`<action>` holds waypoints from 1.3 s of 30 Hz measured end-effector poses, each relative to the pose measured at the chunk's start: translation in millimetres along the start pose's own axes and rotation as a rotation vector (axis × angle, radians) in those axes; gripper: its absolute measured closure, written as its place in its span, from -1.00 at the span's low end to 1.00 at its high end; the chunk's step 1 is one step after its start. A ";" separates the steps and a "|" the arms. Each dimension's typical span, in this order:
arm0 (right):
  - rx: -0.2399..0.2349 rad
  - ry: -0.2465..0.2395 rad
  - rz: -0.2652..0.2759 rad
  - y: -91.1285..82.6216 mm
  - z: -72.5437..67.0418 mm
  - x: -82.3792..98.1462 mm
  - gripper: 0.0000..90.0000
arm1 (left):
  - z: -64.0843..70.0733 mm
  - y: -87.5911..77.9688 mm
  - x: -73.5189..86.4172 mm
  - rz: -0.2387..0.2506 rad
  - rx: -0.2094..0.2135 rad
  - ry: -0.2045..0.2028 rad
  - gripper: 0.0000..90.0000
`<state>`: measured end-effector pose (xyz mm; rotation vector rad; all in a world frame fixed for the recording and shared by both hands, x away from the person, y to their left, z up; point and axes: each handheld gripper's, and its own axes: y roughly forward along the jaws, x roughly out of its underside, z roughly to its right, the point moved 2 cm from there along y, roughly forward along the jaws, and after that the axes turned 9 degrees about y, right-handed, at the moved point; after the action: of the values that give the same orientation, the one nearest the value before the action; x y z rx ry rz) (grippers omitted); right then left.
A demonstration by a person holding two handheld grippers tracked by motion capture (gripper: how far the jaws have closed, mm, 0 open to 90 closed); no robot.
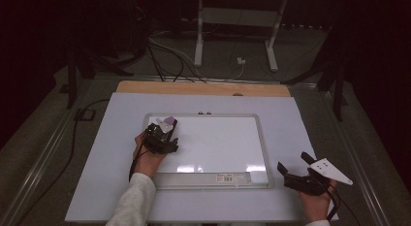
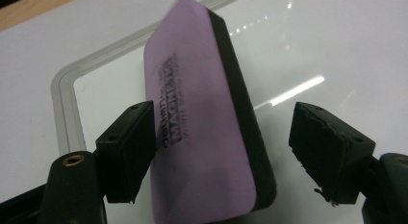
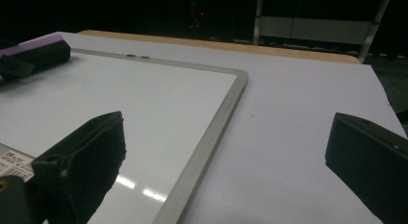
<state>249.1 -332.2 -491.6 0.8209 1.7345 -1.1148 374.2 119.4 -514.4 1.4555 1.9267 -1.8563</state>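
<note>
A purple eraser [image 2: 192,137] with a black felt side sits between the jaws of my left gripper [image 2: 221,137], tilted over the near-left corner of a whiteboard [image 2: 62,89]. One jaw lies against the purple face. A strip of white board shows between the felt and the other jaw, so the grip is not closed. From above, the left gripper [image 1: 162,134] and eraser [image 1: 168,122] are at the whiteboard's [image 1: 262,138] upper-left corner. My right gripper [image 1: 292,161] rests open beside the board's lower-right corner with nothing between its jaws [image 3: 226,137]. The eraser [image 3: 36,51] shows far left there.
The whiteboard [image 3: 216,123] lies on a white table cover [image 1: 106,153] with a wooden edge [image 1: 203,88] at the back. A barcode label [image 1: 225,177] is on the board's near rail. Cables [image 1: 165,56] and a white stand [image 1: 198,37] are on the floor beyond.
</note>
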 end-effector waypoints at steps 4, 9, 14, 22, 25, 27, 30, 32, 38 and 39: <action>0.000 0.000 0.000 0.0 0.0 -0.1 -0.98 | -0.8 1.5 3.7 -0.014 -0.011 -0.003 -0.31; -0.001 0.001 0.000 0.2 0.4 0.0 -0.98 | -4.2 -3.8 3.1 0.016 -0.033 -0.027 0.19; -0.001 0.001 0.000 0.3 0.3 0.0 -0.98 | -7.8 -5.8 3.1 0.023 -0.060 -0.062 0.42; -0.001 0.002 0.000 0.1 0.3 -0.1 -0.98 | -17.0 -11.6 3.2 0.041 -0.097 -0.111 0.43; -0.001 0.002 0.000 0.2 0.5 -0.1 -0.98 | -21.6 -12.2 5.4 0.036 -0.108 -0.129 0.43; -0.001 0.002 0.000 0.2 0.6 -0.1 -0.98 | -24.3 -12.9 6.7 0.031 -0.113 -0.140 0.43; -0.001 0.001 -0.001 0.5 0.4 0.0 -0.98 | -28.5 -13.6 8.4 0.033 -0.124 -0.164 0.43; -0.002 0.000 -0.002 0.7 0.2 0.1 -0.98 | -30.4 -13.7 9.3 0.030 -0.132 -0.176 0.43; -0.003 0.001 -0.004 0.9 0.0 0.3 -0.98 | -36.3 -14.1 12.4 0.024 -0.148 -0.206 0.43; -0.003 0.002 -0.003 0.9 0.1 0.3 -0.98 | -37.1 -14.3 12.9 0.022 -0.153 -0.211 0.43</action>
<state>249.8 -331.9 -492.2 0.8181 1.7388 -1.1133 377.1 159.5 -502.9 1.1801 1.8960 -1.7321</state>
